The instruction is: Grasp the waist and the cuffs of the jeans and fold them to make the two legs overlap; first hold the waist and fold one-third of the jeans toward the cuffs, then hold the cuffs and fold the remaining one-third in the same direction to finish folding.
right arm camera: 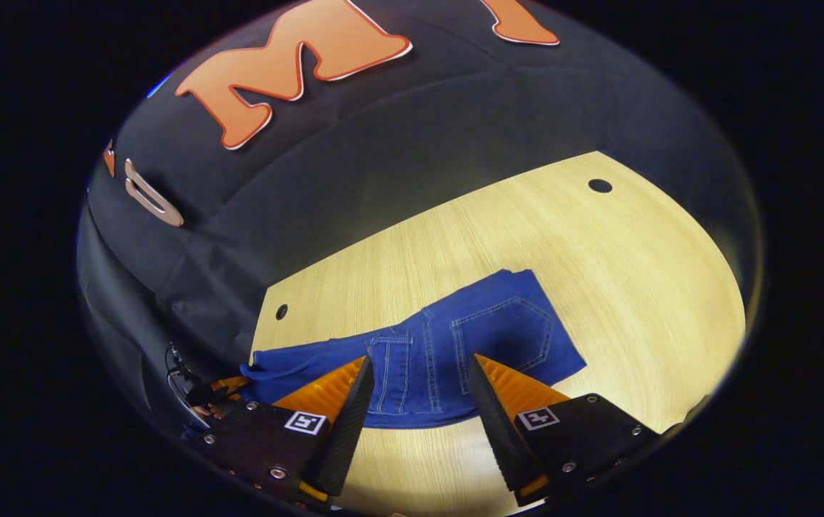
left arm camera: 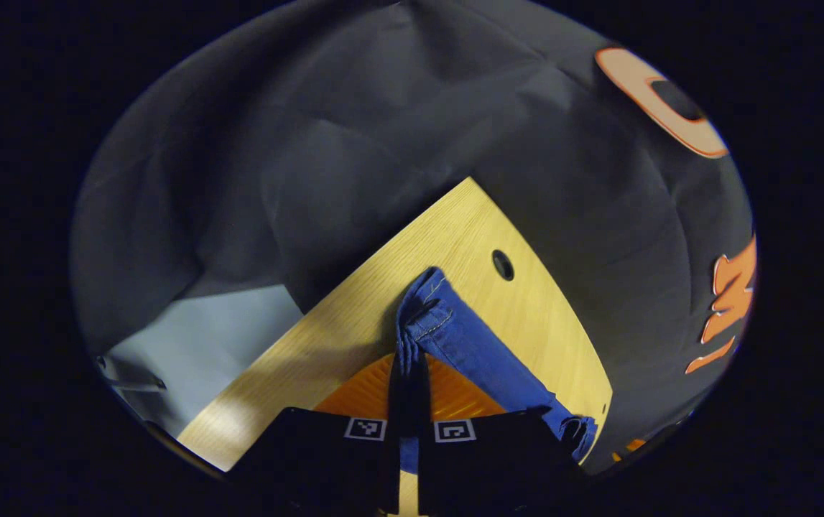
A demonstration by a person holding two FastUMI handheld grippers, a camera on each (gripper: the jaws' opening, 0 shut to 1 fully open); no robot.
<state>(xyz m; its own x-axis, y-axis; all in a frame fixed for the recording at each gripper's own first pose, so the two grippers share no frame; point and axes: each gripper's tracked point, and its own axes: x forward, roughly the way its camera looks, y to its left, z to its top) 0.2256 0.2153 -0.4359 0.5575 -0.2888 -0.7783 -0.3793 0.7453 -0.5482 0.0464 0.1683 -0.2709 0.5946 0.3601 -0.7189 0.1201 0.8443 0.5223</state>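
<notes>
Blue jeans (right arm camera: 498, 330) lie on the wooden table (right arm camera: 526, 237), the waist end with a back pocket facing up and the legs stretching off to the left. My right gripper (right arm camera: 419, 359) hovers open over the waist edge, a finger on each side and nothing held. My left gripper (left arm camera: 410, 359) is shut on a bunched end of the jeans (left arm camera: 455, 337), and the denim runs up between its fingers and off to the right. In the right gripper view the left gripper (right arm camera: 228, 388) sits at the far left end of the legs.
The table top (left arm camera: 455, 230) has small round holes (left arm camera: 503, 265) (right arm camera: 600, 185) (right arm camera: 281, 311) near its corners. Black cloth walls close in behind the table. A pale floor (left arm camera: 196, 345) lies beyond the table's left edge.
</notes>
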